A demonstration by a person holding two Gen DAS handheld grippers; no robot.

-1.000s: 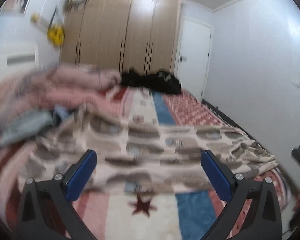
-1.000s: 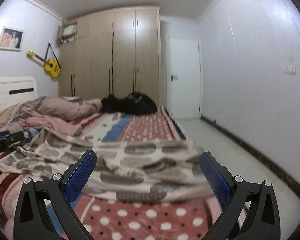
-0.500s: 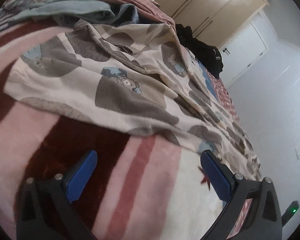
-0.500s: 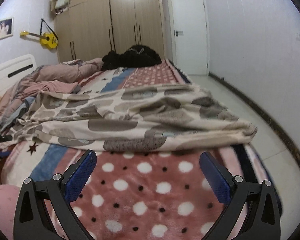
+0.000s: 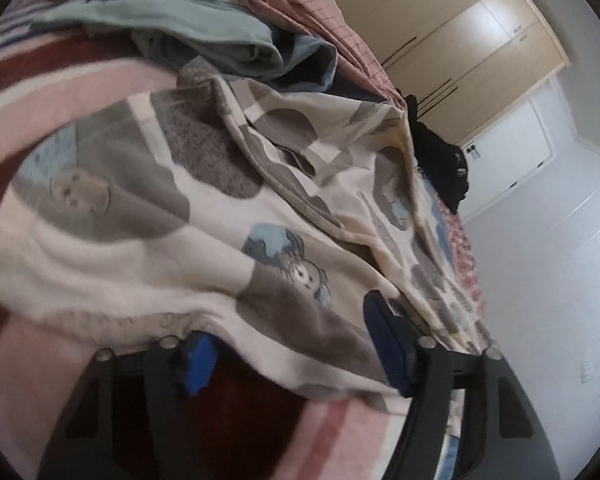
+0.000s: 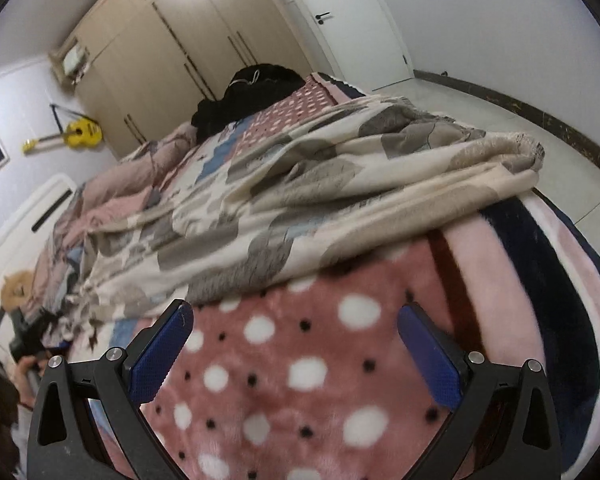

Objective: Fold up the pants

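Fingers of both grippers reach low toward pants on the bed.

Bed [image 6: 300, 380] fills both views; the pants [image 6: 300, 208] stretch long across it. Left gripper [image 5: 288, 340] is closing around the hem at lower middle of its frame. Right gripper [image 6: 296, 344] is wide open, holding nothing, pants just above. Only the right view shows the far end, upper right.

Pants [image 6: 300, 200] lie spread across the bed [image 6: 300, 380], a heap of bedding [image 6: 112, 196] to their left. Dark bag [image 6: 252, 92] at the bed's far end; wardrobe [image 6: 160, 52] behind, door [image 6: 356, 20] to its right.
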